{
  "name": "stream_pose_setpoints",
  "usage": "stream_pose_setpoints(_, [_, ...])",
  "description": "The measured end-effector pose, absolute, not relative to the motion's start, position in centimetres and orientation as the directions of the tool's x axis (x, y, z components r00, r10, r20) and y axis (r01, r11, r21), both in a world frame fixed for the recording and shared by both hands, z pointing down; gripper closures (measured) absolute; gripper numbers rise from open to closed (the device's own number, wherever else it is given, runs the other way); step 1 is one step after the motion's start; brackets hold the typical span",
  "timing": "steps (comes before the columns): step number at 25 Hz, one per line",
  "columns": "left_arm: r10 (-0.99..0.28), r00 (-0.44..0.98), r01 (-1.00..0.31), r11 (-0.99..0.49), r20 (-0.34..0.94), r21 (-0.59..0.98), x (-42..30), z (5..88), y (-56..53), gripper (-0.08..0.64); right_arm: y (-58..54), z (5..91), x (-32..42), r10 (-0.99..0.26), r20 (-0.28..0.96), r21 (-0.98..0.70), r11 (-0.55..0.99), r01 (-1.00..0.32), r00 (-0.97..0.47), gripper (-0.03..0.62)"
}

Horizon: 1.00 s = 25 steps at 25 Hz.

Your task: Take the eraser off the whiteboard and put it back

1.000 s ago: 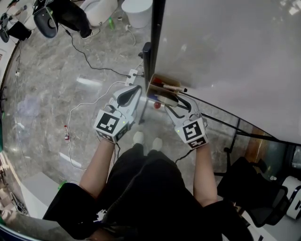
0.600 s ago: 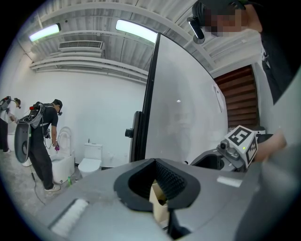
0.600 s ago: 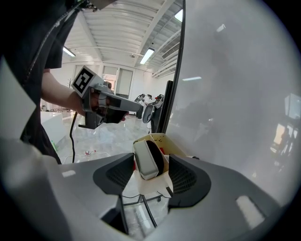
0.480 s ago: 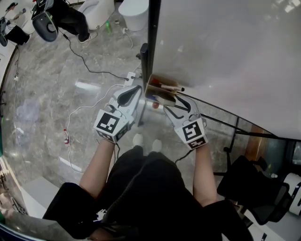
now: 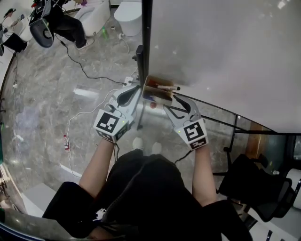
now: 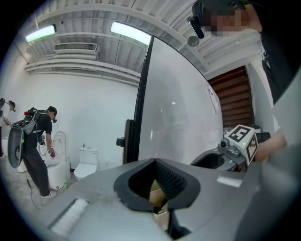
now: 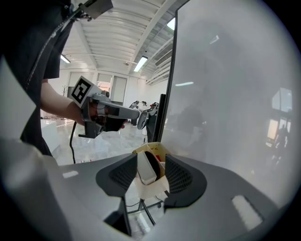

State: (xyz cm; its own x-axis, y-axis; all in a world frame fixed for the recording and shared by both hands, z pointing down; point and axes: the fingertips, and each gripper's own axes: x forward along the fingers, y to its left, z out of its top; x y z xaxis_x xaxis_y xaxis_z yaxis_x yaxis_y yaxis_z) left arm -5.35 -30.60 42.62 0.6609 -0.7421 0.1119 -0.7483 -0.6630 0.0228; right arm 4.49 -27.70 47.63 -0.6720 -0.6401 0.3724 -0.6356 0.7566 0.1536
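Note:
A cardboard box hangs at the lower left corner of the whiteboard, with markers in it. In the right gripper view the eraser, white with a dark felt side, stands tilted at the box. My right gripper has just been closing, and its pads now hold the eraser's two sides. From above, the right gripper reaches into the box's front. My left gripper sits just left of the box, jaws shut and empty, the same in its own view.
The board's black post rises just behind the box. Cables and a power strip lie on the marble floor. A person stands far left by a toilet. An office chair is at lower right.
The right gripper has edged slightly upward at the box with the eraser between its jaws. The left gripper has stayed beside the box.

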Motion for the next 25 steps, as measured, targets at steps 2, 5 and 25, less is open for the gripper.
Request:
stream_pose_setpoints(2, [-0.738,0.667,-0.743,-0.669,0.106,0.018,-5.2,42.3,-30.5,0.558,-27.8,46.7,4.9,-0.671,0.337,0.156,0.731,-0.664,-0.660,0.459])
stream_pose_setpoints(5, [-0.733,0.673,-0.737,-0.675,0.094,0.011,-4.9,41.6,-30.2,0.558,-27.7,45.2,5.5,-0.702,0.287,0.149,0.705,-0.693,-0.652,0.516])
stream_pose_setpoints(25, [-0.699,0.713,-0.699,-0.715,0.059,-0.018,-3.8,39.3,-28.0,0.558,-25.4,41.0,7.1,-0.775,0.146,0.141,0.631,-0.763,-0.615,0.583])
